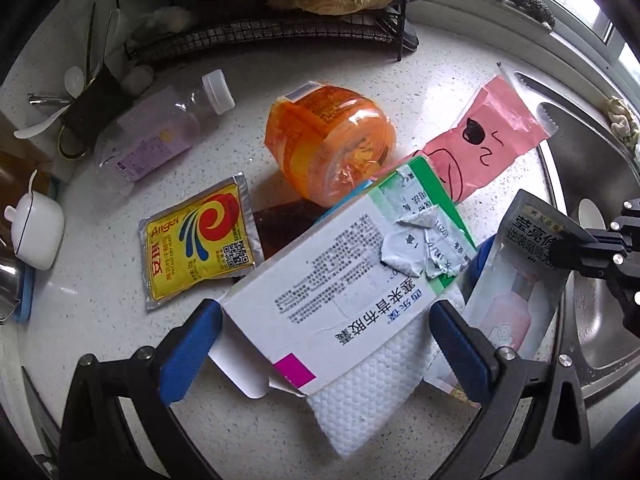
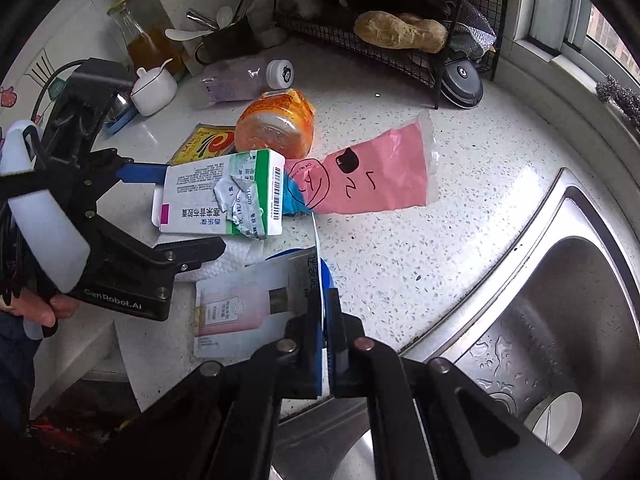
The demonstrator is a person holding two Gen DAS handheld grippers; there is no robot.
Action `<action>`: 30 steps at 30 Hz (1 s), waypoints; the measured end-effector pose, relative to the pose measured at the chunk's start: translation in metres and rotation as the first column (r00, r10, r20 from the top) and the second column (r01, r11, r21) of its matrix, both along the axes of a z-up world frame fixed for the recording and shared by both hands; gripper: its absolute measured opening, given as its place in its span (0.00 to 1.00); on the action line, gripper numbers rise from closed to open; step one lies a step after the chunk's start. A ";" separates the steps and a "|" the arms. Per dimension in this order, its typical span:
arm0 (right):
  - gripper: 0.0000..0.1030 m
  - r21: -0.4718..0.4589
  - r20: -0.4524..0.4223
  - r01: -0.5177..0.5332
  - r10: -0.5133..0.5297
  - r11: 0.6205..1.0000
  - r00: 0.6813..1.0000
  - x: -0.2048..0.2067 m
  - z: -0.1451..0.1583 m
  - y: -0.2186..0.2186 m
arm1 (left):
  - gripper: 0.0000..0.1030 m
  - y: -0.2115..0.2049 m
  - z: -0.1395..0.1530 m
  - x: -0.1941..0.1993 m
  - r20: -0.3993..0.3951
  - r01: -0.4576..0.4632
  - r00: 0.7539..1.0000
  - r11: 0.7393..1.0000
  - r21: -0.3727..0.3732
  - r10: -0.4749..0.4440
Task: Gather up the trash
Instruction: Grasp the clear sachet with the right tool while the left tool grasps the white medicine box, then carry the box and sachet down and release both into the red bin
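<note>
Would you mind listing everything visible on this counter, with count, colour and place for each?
Medicine box: 1, white and green, between the left gripper's open fingers, resting on the paper towel.
Paper towel: 1, white, under the box.
Sachet: 1, grey and pink, pinched in the right gripper.
Pink wrapper: 1, pink, flat beside the sink.
Orange jar: 1, orange, on its side mid-counter.
Yeast packet: 1, yellow, left of the box.
Bottle: 1, clear with purple label, lying behind the packet.
Lidded pot: 1, white, far left.
Wire rack: 1, black, at the back.
Sink: 1, steel, at the right.
Left gripper: black with blue pads, open.
Right gripper: black, shut.
</note>
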State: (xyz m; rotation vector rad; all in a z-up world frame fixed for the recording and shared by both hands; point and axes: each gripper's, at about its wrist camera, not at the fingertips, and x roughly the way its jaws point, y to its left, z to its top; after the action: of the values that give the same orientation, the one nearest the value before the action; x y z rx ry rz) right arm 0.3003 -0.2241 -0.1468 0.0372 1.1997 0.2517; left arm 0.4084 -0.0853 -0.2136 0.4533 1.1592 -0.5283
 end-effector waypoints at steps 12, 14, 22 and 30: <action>0.01 0.038 0.001 0.004 -0.004 0.999 1.000 0.003 0.003 -0.006 | 0.56 -0.004 0.011 0.004 0.016 0.036 0.999 0.997 -0.065 -0.035; 0.01 0.038 0.005 0.002 -0.002 0.999 1.000 0.000 0.004 -0.005 | 0.40 -0.002 0.016 -0.001 0.021 0.035 0.999 0.997 -0.074 -0.034; 0.01 0.042 0.021 0.006 -0.007 0.999 1.000 -0.012 0.012 -0.004 | 0.09 0.002 0.020 -0.021 0.021 0.005 1.000 0.995 -0.104 -0.002; 0.01 0.020 0.057 -0.023 0.021 1.000 0.998 -0.031 0.028 0.005 | 0.09 0.025 0.036 -0.050 0.031 -0.067 0.997 0.986 -0.150 0.072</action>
State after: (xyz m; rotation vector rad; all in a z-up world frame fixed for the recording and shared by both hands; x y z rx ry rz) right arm 0.2693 -0.2193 -0.1186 0.0345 1.1416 0.2827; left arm 0.3585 -0.0604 -0.1774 0.2915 1.0887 -0.5396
